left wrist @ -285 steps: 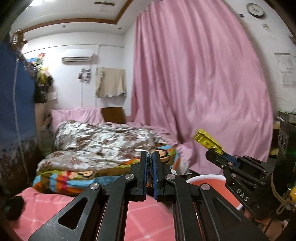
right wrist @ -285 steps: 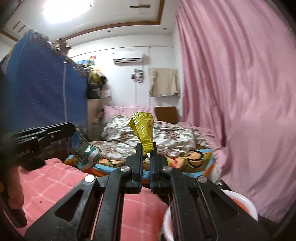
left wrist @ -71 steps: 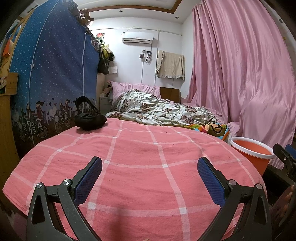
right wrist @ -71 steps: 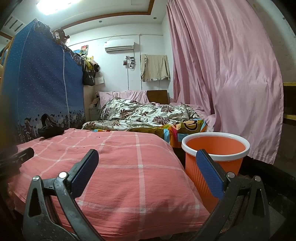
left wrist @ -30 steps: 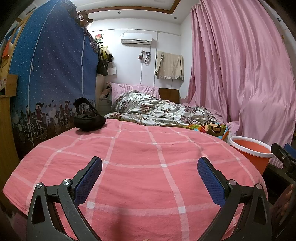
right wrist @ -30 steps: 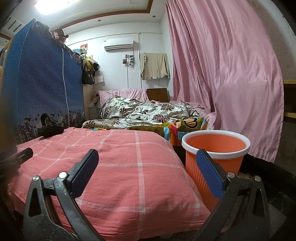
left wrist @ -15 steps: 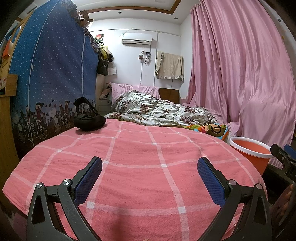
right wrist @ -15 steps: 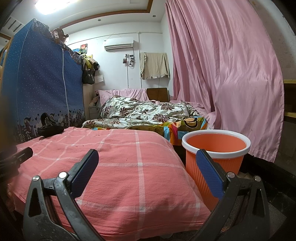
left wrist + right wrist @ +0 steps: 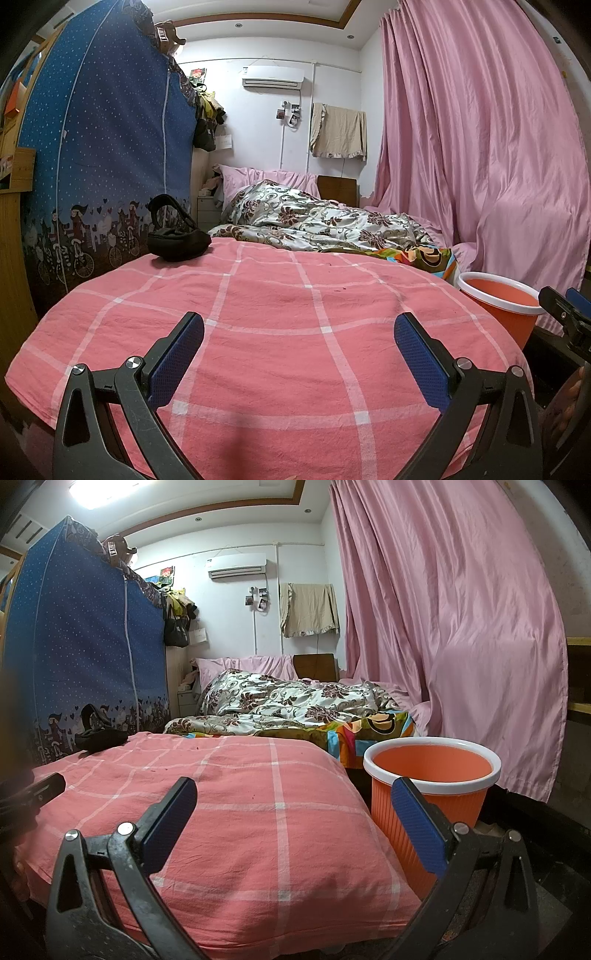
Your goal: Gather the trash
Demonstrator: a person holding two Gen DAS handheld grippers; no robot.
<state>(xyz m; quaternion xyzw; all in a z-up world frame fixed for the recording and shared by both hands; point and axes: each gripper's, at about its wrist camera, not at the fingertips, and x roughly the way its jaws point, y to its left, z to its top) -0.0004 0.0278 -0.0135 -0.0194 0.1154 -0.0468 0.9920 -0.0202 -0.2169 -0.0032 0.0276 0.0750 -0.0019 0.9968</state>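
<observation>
1. Two grippers I steer, left gripper (image 9: 299,354) and right gripper (image 9: 293,819), hover spread wide, holding nothing, over the pink checked bedspread (image 9: 236,812).
2. Orange bin (image 9: 432,771) stands at two o'clock, just beside my right gripper.

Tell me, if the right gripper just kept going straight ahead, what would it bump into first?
Probably the pink checked blanket: the right gripper, open, points low across it. The orange bin sits off to the right of that line, though depth is hard to judge.

bin (image 9: 432,771) contents hidden by rim; right claw (image 9: 565,306) cut off at frame edge
</observation>
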